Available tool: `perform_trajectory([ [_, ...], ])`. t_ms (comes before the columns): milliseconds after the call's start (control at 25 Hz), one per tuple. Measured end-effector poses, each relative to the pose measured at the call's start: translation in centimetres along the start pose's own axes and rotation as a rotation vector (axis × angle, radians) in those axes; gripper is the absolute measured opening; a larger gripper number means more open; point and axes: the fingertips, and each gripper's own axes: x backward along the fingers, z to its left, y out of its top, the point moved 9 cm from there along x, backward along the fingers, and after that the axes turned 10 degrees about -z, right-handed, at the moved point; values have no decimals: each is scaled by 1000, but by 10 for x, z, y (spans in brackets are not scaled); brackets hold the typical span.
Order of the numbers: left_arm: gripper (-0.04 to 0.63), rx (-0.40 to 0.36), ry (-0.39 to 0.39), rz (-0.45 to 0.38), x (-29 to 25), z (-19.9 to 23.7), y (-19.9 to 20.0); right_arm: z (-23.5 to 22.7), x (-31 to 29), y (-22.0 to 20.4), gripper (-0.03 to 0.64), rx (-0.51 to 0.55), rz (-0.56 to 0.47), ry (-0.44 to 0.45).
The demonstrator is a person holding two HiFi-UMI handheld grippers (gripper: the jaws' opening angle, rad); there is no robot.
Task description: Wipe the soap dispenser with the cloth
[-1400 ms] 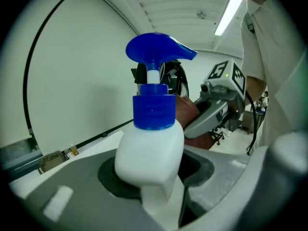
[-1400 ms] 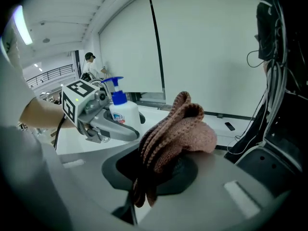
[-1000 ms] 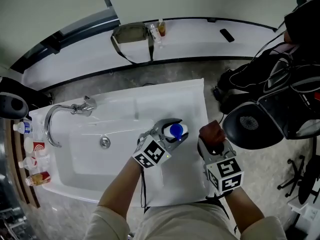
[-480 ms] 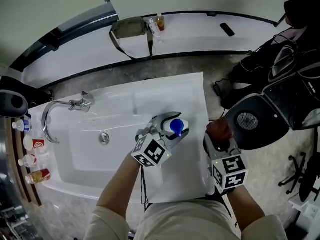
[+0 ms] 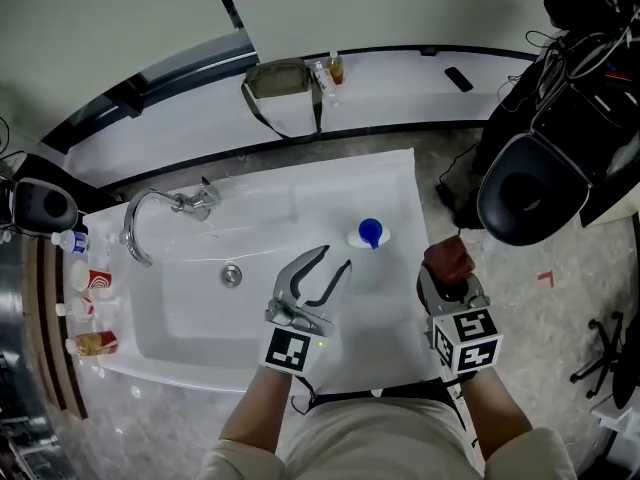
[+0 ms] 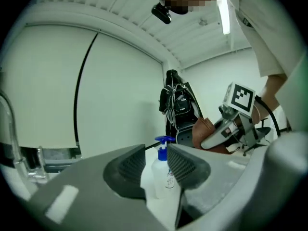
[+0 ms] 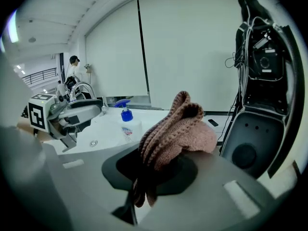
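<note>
Your right gripper [image 7: 150, 176] pinches the soft cloth [image 7: 179, 123]. Your left gripper [image 5: 335, 258], mid-frame, gapes empty. The dispenser [image 5: 370, 234] looks light, slick and tippy, so steady its body, not the pump.

The cloth [image 7: 179, 129] is a coarse ribbed knit. The soap dispenser [image 7: 129, 130] is smooth whitish plastic, its pump [image 7: 126, 113] glossy blue. The sink [image 5: 300, 203] is glossy white, its tap [image 5: 190, 201] polished metal. The left tool's [image 6: 155, 165] pads [image 6: 129, 170] are matt and ribbed.

Setting: lab-type test room. Freestanding white sink [image 5: 395, 180] with faucet [image 5: 180, 201]; office chair [image 5: 525, 193] and cabled black equipment [image 5: 590, 48] at right.
</note>
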Motion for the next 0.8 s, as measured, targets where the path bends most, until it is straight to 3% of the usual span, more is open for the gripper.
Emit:
perform_trajectory([
  [120, 16, 4, 96, -4, 21, -11, 12, 15, 15, -2, 81, -3, -20, -9],
  [160, 0, 13, 117, -3, 27, -16, 17, 21, 21, -2, 81, -1, -28, -9],
  [480, 0, 182, 270, 44, 89, -71, 59, 62, 81, -16, 81, 33, -105, 42],
  [800, 0, 133, 301, -3, 146, -128, 107, 90, 167, -24, 80, 91, -206, 96],
])
